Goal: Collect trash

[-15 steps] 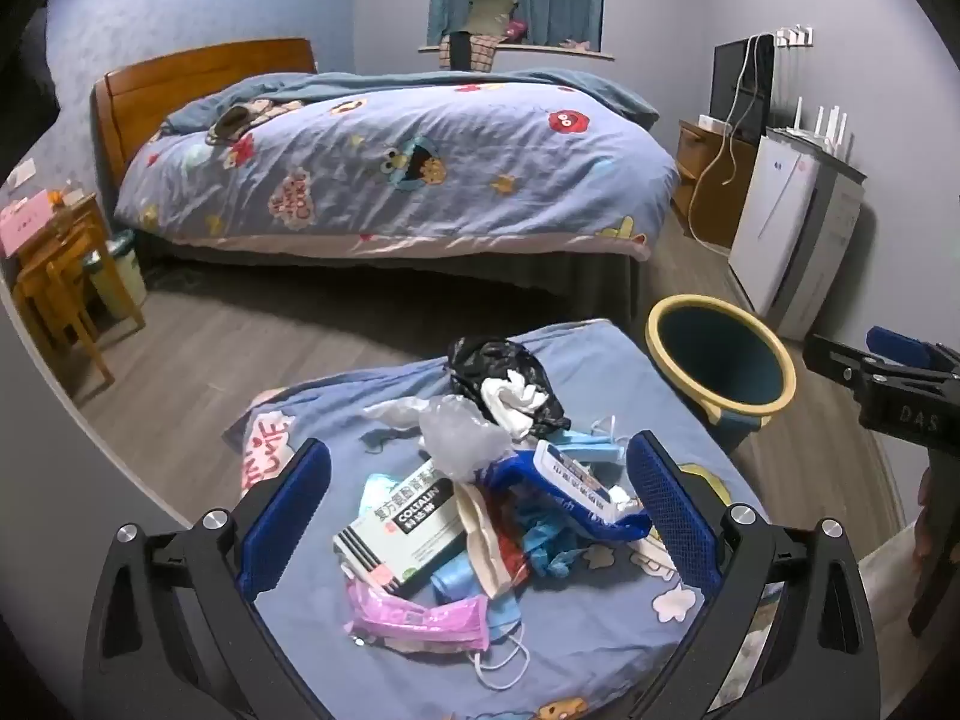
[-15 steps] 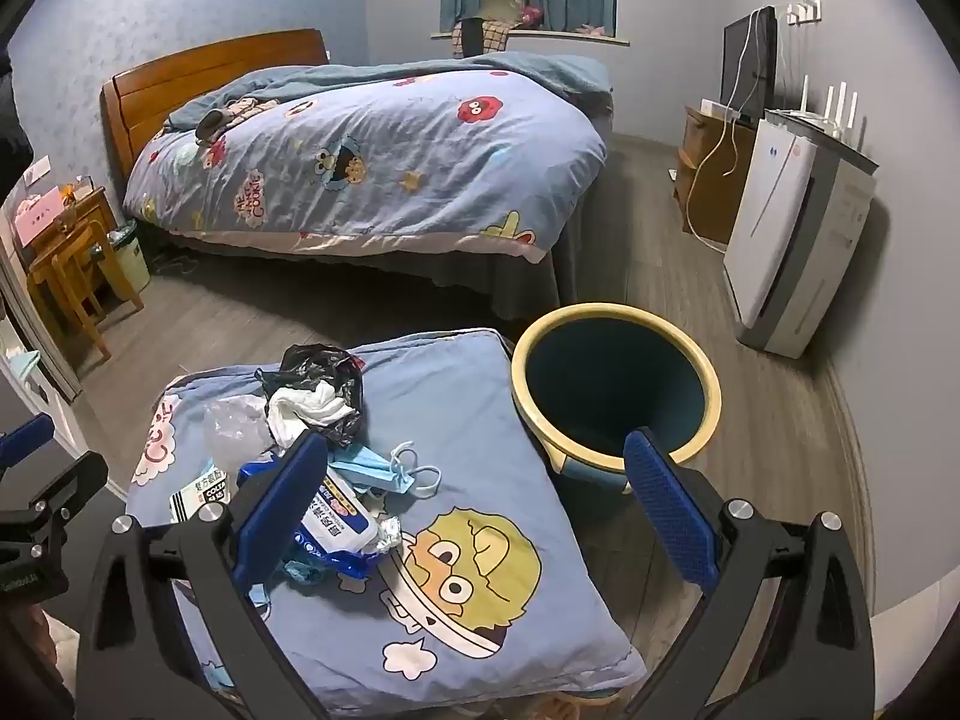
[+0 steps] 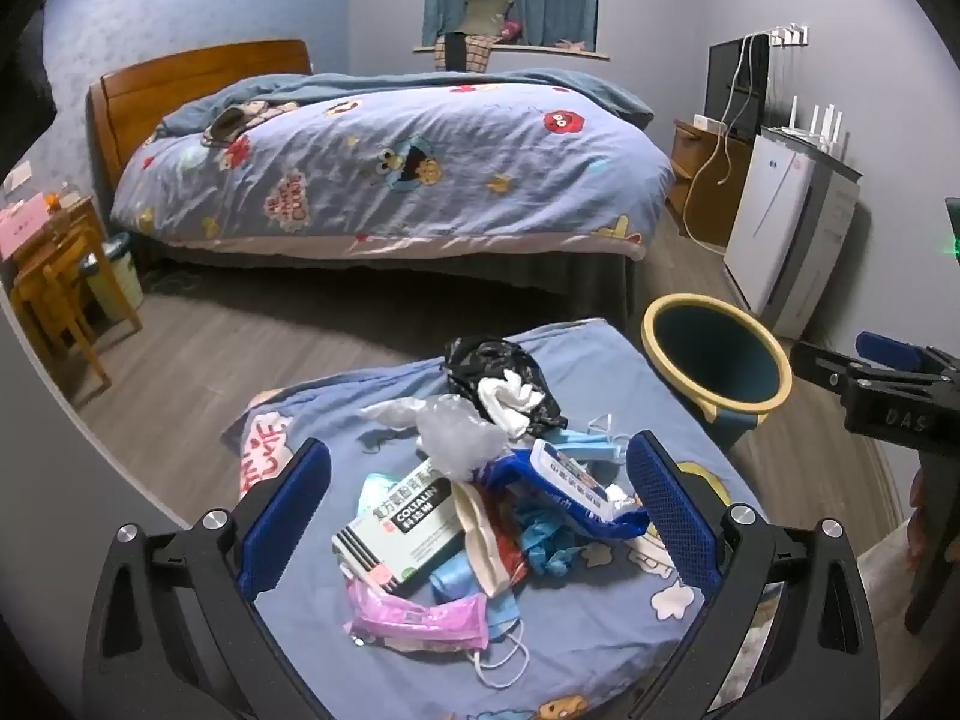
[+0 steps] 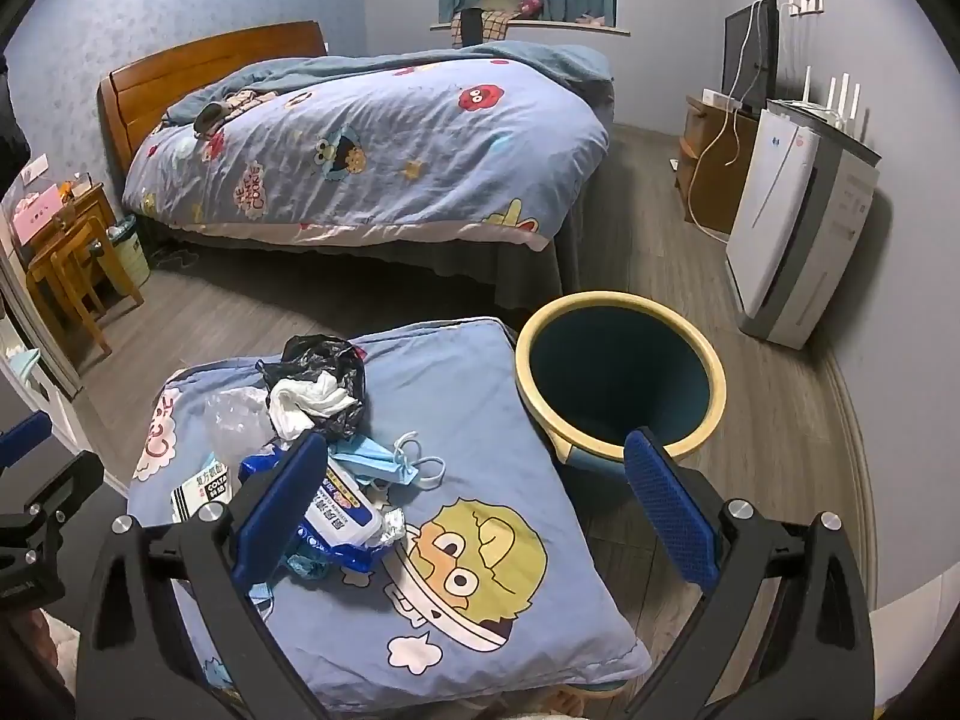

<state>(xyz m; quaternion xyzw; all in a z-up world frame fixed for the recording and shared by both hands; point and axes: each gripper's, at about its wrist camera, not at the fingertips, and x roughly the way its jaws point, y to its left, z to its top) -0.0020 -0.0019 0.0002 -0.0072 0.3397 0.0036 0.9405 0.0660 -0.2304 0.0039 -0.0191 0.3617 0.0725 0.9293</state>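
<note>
Bedroom, bed (image 3: 390, 180) behind. We see trash heap on cushion (image 4: 468, 396), toward its left edge: box (image 3: 402, 528), pink pack (image 3: 420, 615), masks (image 4: 390, 456), blue wrapper (image 4: 342, 510), black bag (image 3: 501, 372). Bin (image 4: 618, 378) on floor just off cushion's right edge. Left gripper (image 3: 477, 510) over heap, jaws spread, holding nothing. Right gripper (image 4: 474, 504) jaws spread over cushion, also bare.

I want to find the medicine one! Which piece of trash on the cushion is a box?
The green-and-white box marked COLTALIN, lying flat above the pink packet. It alone has stiff straight edges; everything else there is soft wrappers, bags or masks.
</note>
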